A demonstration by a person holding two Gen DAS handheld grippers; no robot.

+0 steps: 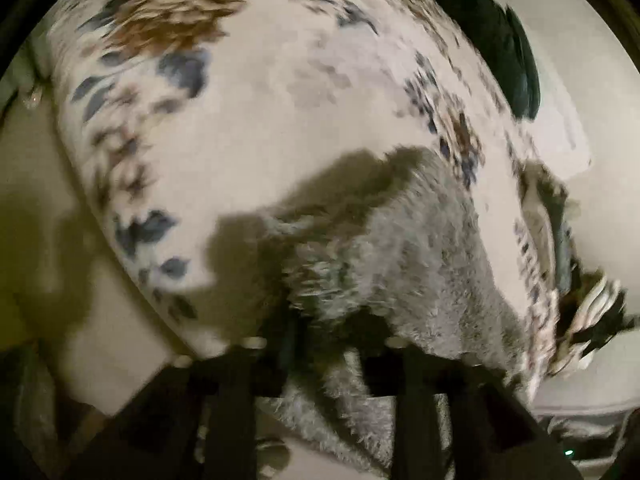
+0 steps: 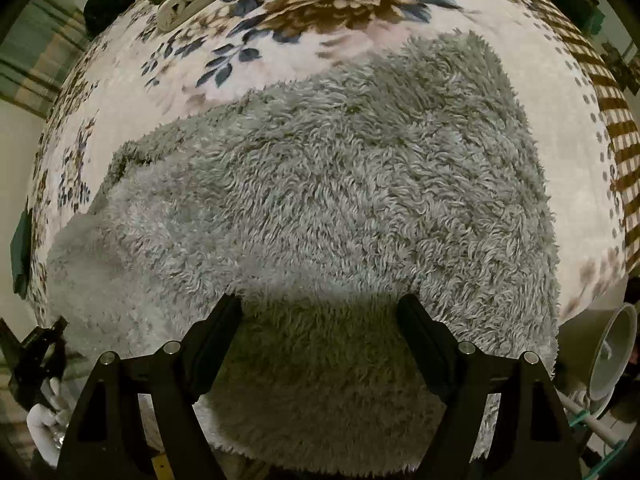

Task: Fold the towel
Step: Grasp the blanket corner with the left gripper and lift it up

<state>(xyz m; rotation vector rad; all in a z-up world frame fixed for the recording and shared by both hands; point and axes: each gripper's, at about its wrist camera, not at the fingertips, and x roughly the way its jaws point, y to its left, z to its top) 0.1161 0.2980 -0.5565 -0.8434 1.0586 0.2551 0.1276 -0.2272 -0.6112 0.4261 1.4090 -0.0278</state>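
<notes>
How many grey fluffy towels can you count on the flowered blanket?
1. The grey towel lies spread on the flowered blanket, below the right gripper; the left gripper is at one edge. Others may lie out of view.

The left wrist view was smeared by motion blur, so the floral blanket (image 1: 260, 112) showed no crisp pattern and the left gripper's (image 1: 320, 344) fingertips sank unreadably into the grey towel (image 1: 400, 248). In the right wrist view, the towel's near edge ran behind the right gripper (image 2: 320, 312) and out of frame.

Grey shaggy towel (image 2: 320, 208); cream blanket (image 2: 360, 20), brown-blue floral.
</notes>
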